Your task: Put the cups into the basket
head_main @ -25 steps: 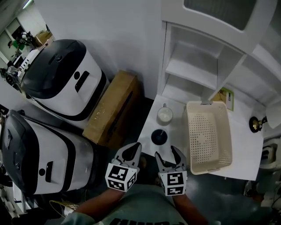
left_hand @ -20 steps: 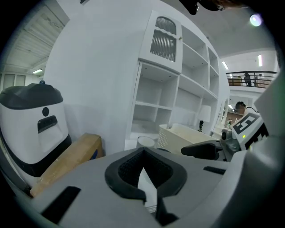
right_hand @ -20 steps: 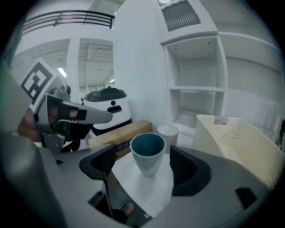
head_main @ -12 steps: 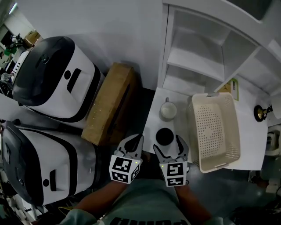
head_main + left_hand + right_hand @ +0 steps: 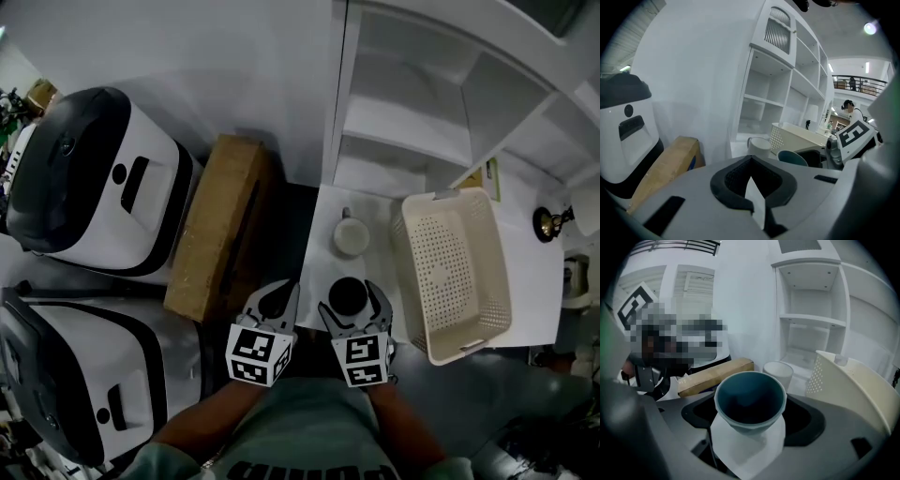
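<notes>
No legible txt, no labels, no nos.

Dim, cool indoor light, a ceiling lamp glaring top right, fisheye edges dark and bent.

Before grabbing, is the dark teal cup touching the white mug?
Apart. The head view shows bare white tabletop between the dark teal cup and the white mug.
</notes>
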A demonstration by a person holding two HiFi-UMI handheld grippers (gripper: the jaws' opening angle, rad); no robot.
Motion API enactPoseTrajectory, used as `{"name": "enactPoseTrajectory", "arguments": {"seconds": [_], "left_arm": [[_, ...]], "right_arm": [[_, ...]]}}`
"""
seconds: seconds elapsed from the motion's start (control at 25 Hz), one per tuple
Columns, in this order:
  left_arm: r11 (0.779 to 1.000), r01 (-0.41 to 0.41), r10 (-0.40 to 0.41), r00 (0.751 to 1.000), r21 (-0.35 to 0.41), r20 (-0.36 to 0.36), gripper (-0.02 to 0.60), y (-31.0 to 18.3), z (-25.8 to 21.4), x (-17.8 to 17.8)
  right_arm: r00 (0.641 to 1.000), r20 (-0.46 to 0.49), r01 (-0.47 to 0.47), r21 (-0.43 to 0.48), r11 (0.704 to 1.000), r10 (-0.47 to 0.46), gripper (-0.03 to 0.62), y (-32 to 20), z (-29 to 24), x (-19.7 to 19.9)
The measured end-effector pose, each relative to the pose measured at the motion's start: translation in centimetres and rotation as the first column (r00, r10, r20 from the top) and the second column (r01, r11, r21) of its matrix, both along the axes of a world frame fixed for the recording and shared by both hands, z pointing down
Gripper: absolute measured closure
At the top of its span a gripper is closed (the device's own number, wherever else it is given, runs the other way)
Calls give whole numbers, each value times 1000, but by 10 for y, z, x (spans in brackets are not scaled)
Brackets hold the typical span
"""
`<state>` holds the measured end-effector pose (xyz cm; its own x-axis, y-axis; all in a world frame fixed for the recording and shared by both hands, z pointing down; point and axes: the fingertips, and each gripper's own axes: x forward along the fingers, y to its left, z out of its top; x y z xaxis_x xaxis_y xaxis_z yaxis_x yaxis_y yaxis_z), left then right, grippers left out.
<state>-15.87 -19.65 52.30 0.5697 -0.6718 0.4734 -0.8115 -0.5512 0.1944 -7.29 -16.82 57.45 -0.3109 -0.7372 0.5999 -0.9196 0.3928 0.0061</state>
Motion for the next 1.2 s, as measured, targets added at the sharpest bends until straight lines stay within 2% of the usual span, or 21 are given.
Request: {"name": "enactPoseTrajectory", "arguments": {"seconds": [0.4,0.56,0.72,0.92,1.2], "left_arm": [[999,-44,44,999,4,-24,575,-11,-7,2],[999,-44,44,998,11,-36,575,-11,-20,4],[999,-37,38,998,25,-48,575,-12,-33,13],[999,-21,24,997,48,-71,575,-12,-49,36],[996,-20,28,995,83,-93,575,-7,-74,82]], "right_arm": [[999,-33,-35,-13,999,34,203,-2,3,1],[999,-10,-32,-6,999,32,203,1,-16,-1],[999,41,-35,46,998,33,203,-2,-56,2],[995,89,-50,115,992,40,203,-5,-105,23],[995,86,-63,163,985,49,203,-8,-143,73]]}}
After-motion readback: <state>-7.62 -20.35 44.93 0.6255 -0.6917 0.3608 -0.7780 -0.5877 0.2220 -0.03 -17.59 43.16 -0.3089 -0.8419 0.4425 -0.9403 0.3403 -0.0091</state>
